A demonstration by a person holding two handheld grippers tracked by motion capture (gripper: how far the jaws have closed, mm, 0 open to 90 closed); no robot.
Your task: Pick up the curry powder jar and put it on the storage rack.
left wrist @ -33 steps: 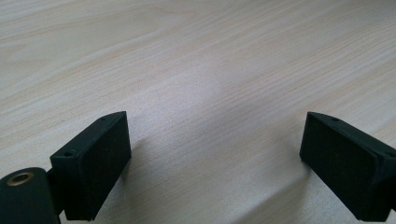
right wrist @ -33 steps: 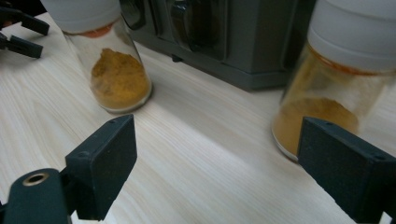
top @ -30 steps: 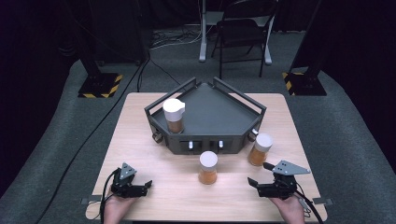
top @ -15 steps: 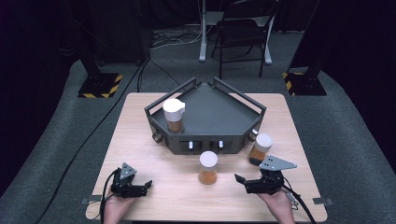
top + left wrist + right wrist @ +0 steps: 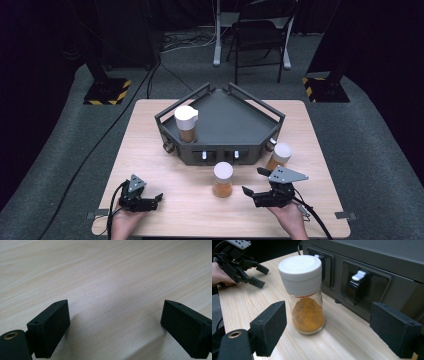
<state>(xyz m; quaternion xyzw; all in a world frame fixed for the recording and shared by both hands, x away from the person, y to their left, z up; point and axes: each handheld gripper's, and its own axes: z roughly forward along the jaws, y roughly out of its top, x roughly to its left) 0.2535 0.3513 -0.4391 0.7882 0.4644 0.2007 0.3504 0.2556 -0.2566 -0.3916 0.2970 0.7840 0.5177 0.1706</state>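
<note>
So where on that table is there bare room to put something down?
Bare wood lies between the left tool and the middle jar, and along the table's left edge beside the grey rack. It is crowded at the right front, where the right tool sits between that jar and the right jar.

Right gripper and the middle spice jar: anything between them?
Nothing; bare tabletop separates the right gripper from the spice jar, per the right gripper view.

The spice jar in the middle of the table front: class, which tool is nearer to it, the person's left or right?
Right. The right tool sits just beside the middle spice jar, jaws open and aimed at it, not touching. The left tool rests farther off, near the table's front left.
</note>
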